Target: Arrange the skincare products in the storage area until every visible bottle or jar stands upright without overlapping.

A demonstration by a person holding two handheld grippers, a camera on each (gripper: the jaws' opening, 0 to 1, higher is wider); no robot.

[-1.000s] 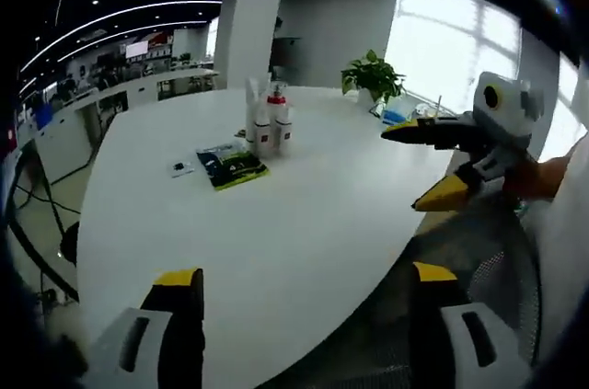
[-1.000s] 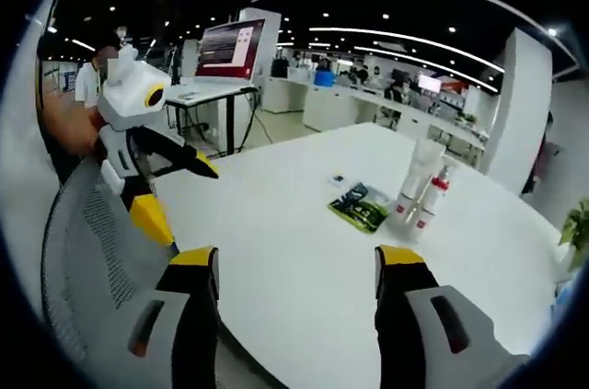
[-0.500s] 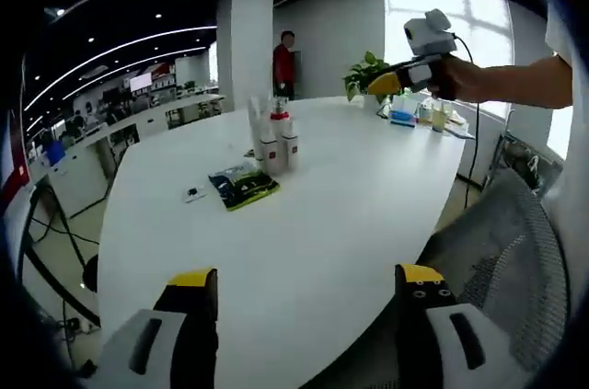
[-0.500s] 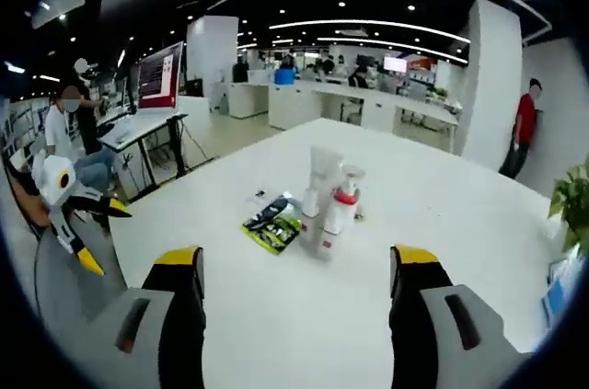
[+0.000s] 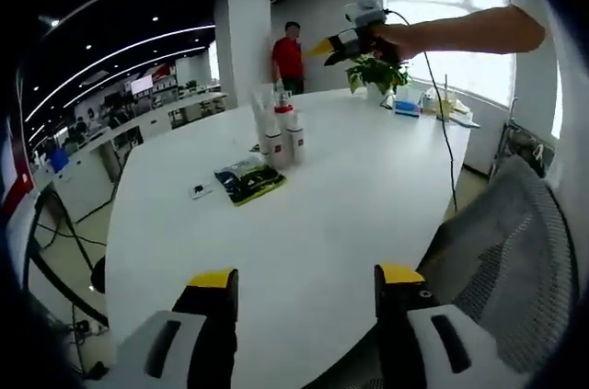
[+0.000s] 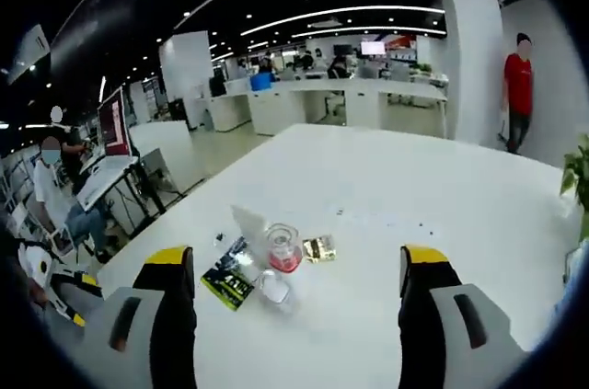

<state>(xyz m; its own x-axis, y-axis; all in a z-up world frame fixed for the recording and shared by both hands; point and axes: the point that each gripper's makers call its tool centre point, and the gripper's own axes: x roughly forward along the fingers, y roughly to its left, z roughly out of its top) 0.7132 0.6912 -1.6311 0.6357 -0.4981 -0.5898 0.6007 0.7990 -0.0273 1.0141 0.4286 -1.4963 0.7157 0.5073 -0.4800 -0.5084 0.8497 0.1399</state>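
We see the skincare bottles [image 5: 276,136] standing upright in a tight cluster on the white table [image 5: 368,196], one with a red collar; their contents cannot be read. In the right gripper view the same bottles [image 6: 273,265] appear from above, the red-capped one touching its neighbours. A dark green sachet [image 5: 247,179] lies flat just beside the cluster, and a small gold packet [image 6: 319,247] sits near it.

The left gripper [image 5: 308,283] has its jaws apart and holds nothing. The right gripper [image 6: 294,260] likewise has its jaws wide apart and empty — in the left gripper view it is raised high over the far side of the table [image 5: 345,40].

Compared with half a second ago, the right gripper has travelled further over the table — it now looks down on the bottles from above. The left gripper view has barely changed.

Labels are too small to read. A mesh chair [image 5: 515,242] is cut off at the frame edge.
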